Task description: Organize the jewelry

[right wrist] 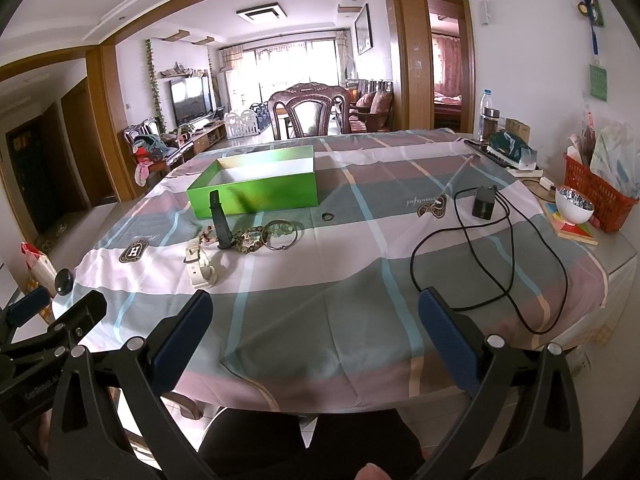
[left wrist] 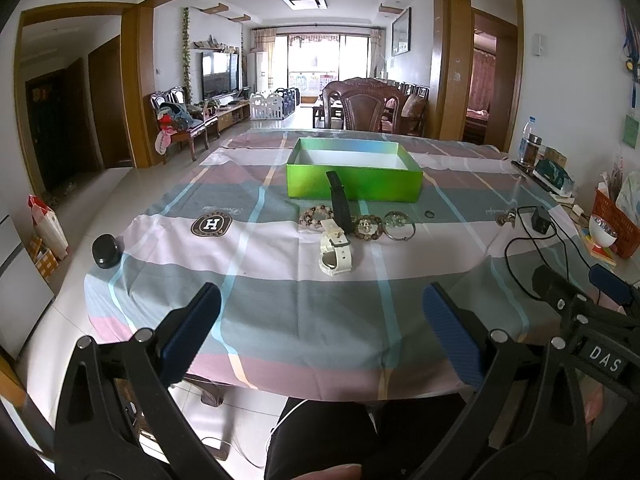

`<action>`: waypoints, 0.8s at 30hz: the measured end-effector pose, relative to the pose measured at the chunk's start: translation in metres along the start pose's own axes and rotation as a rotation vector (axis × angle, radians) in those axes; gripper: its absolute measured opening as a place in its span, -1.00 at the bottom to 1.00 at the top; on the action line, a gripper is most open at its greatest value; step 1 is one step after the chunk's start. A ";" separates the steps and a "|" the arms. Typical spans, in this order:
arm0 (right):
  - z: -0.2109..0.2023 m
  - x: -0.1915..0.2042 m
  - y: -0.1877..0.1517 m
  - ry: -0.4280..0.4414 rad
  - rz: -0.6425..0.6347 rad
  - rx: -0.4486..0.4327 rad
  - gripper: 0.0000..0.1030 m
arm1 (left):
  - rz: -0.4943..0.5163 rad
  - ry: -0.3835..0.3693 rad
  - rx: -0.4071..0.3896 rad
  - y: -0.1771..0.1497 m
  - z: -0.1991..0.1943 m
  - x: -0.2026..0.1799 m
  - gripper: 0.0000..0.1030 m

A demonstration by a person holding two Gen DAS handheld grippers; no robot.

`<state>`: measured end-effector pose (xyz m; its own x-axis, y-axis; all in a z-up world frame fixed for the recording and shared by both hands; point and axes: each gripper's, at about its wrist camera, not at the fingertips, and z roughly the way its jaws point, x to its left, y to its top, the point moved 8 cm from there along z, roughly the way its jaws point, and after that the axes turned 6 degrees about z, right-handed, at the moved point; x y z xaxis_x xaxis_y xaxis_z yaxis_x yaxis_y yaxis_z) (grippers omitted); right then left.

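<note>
Here, left claw (left wrist: pixel 320 332) and right claw (right wrist: pixel 316 332) both wide open, empty, above the tablecloth (right wrist: pixel 320 320).

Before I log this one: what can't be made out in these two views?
- Green box floor: both views, hidden by its near wall.
- Small ring: both views, too small for detail.
- Black band: left wrist view, lower end behind the white watch.
</note>
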<state>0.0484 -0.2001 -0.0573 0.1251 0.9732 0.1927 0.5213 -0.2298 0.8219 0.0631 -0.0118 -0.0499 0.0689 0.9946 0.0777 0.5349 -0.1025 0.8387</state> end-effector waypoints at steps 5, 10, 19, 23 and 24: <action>0.000 -0.001 0.001 -0.002 0.001 -0.001 0.95 | -0.001 -0.001 0.001 0.000 0.001 0.000 0.94; 0.000 -0.001 0.000 -0.001 0.004 0.000 0.95 | 0.001 -0.001 0.003 -0.001 0.001 -0.001 0.94; 0.005 -0.004 -0.003 -0.002 0.010 0.006 0.95 | 0.006 -0.022 0.027 -0.008 0.010 -0.002 0.94; 0.014 -0.005 -0.005 0.003 0.018 0.013 0.95 | 0.016 -0.030 0.046 -0.013 0.020 -0.004 0.94; 0.017 -0.005 -0.006 0.012 0.022 0.015 0.95 | 0.019 -0.036 0.052 -0.015 0.024 -0.005 0.94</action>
<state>0.0590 -0.2041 -0.0718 0.1267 0.9679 0.2173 0.5312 -0.2512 0.8092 0.0750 -0.0155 -0.0757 0.1093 0.9913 0.0728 0.5765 -0.1229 0.8078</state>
